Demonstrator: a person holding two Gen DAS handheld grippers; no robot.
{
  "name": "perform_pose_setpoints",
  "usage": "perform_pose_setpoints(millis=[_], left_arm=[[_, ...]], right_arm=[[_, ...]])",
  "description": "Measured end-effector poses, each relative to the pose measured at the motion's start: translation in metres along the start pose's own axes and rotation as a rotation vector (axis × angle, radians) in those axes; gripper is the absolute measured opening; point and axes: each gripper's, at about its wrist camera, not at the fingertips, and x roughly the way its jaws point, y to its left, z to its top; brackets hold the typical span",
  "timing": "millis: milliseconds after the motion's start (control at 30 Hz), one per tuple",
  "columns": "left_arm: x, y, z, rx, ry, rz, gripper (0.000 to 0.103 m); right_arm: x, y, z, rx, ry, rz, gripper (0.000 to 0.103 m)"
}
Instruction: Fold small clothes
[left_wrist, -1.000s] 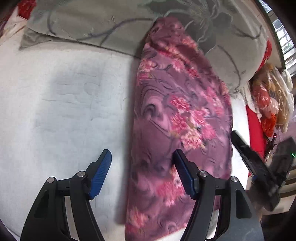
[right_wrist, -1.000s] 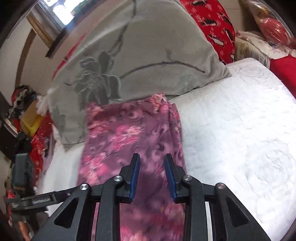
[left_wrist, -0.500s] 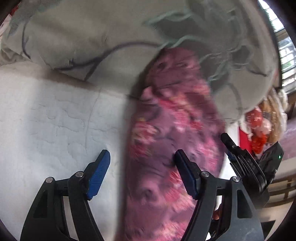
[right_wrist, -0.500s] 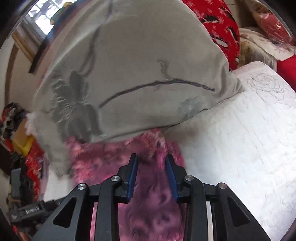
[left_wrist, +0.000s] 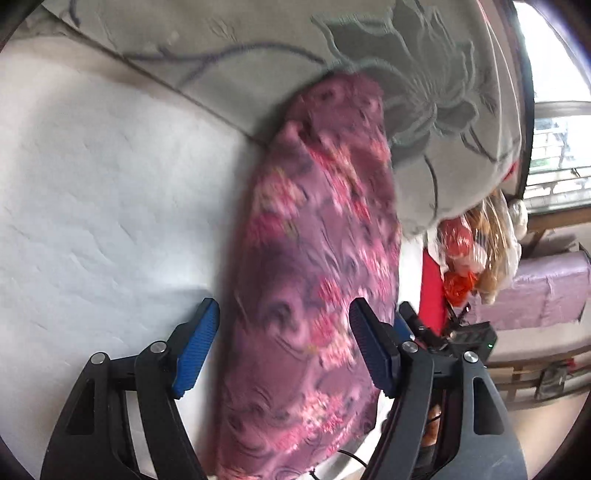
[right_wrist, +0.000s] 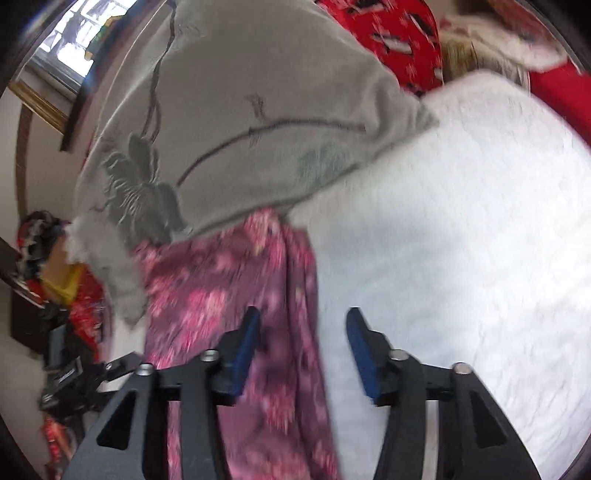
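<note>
Between the spread blue pads of the left gripper (left_wrist: 284, 339) lies the near stretch of a purple floral garment (left_wrist: 317, 280); jaws wide, nothing pinched. Right gripper (right_wrist: 303, 347) likewise released, jaws apart, straddling the garment's edge (right_wrist: 236, 295), one pad over the cloth, the other over bare white quilt (right_wrist: 461, 258). Garment lies as a long folded strip on the quilt (left_wrist: 110, 184), its far end touching or tucked under a grey flower-patterned pillow (left_wrist: 424, 92) — cannot tell which. Pillow (right_wrist: 240, 122) leans above it. Beyond the pillow, a red patterned cushion (right_wrist: 402, 40). Both views motion-blurred.
</note>
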Motion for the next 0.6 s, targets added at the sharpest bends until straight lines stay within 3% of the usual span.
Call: perform_pose_setpoints(millis=[67, 167, 300, 367, 433, 500, 600], left_arm=[[0.007, -0.006, -0.006, 0.021, 0.017, -0.001, 0.075], [0.003, -0.011, -0.006, 0.033, 0.02, -0.004, 0.08], [0.002, -0.006, -0.002, -0.026, 0.019, -0.03, 0.08], [-0.003, -0.003, -0.005, -0.028, 0.012, -0.025, 0.078], [-0.004, -0.003, -0.006, -0.007, 0.011, 0.002, 0.062], [-0.013, 0.004, -0.009, 0.018, 0.004, 0.044, 0.04], [-0.023, 0.008, -0.013, 0.029, -0.01, 0.032, 0.027]], right_arm=[[0.004, -0.008, -0.01, 0.008, 0.05, 0.035, 0.053], [0.011, -0.01, -0.019, 0.051, 0.082, 0.163, 0.061], [0.02, 0.005, -0.02, 0.025, 0.08, 0.159, 0.063], [0.022, 0.012, -0.02, 0.011, 0.072, 0.137, 0.06], [0.026, 0.022, -0.024, -0.016, 0.07, 0.102, 0.041], [0.019, 0.028, -0.026, -0.068, 0.046, 0.072, 0.031], [0.009, 0.041, -0.031, -0.129, 0.01, 0.01, 0.027]])
